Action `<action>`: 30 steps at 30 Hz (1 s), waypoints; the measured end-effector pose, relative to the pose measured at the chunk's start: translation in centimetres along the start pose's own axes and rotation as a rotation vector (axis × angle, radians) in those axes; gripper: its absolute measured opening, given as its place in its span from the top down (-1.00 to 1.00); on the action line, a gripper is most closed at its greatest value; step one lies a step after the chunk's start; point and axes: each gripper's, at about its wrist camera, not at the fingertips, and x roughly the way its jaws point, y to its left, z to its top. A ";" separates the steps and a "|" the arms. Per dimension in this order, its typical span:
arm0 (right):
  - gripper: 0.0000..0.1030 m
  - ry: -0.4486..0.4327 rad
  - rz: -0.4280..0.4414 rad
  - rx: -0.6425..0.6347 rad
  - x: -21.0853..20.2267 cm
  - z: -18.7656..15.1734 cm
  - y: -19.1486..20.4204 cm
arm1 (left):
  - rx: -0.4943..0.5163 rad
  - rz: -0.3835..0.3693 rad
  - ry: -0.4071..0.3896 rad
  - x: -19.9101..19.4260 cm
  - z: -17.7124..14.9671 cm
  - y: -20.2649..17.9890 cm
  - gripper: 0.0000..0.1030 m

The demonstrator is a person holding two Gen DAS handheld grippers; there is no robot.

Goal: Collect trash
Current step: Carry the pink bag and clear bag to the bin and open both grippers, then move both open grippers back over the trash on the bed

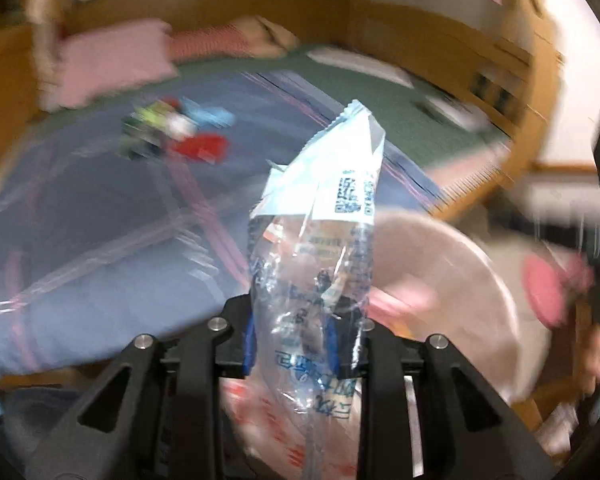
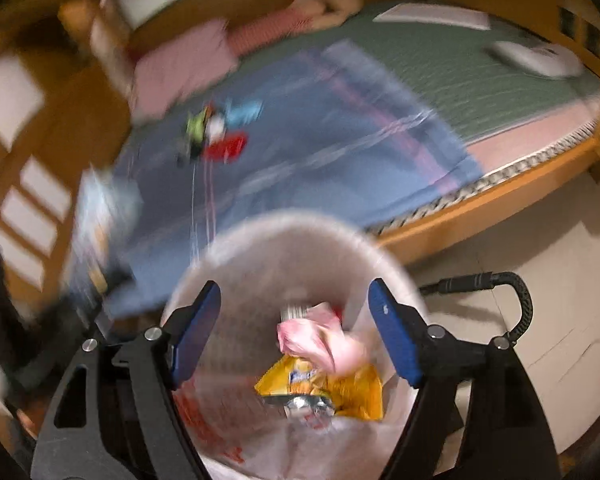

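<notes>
My left gripper is shut on a clear plastic wrapper with blue print, which stands up between the blue pads. It hangs beside the pale trash bin, above the blue blanket's edge. My right gripper is open over the bin, its pads wide apart and touching nothing. Below it in the bin lie a pink wrapper and a yellow snack packet. More trash, green, red, blue and white, lies on the bed.
The bin has a clear liner with red print. A wooden-framed bed with a blue blanket, a green mat and a pink pillow fills the background. Pale floor and a black cable are at right.
</notes>
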 end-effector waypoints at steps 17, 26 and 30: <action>-0.50 0.133 0.000 -0.130 9.6 9.2 7.2 | -0.332 0.467 -0.034 3.8 8.8 17.9 -0.80; -0.49 0.168 0.072 -0.413 27.7 15.5 22.8 | -0.829 0.613 -0.070 6.1 7.1 31.3 -0.87; -0.49 0.209 0.078 -0.401 37.1 17.3 27.6 | -0.923 0.703 -0.136 4.7 6.3 32.8 -0.92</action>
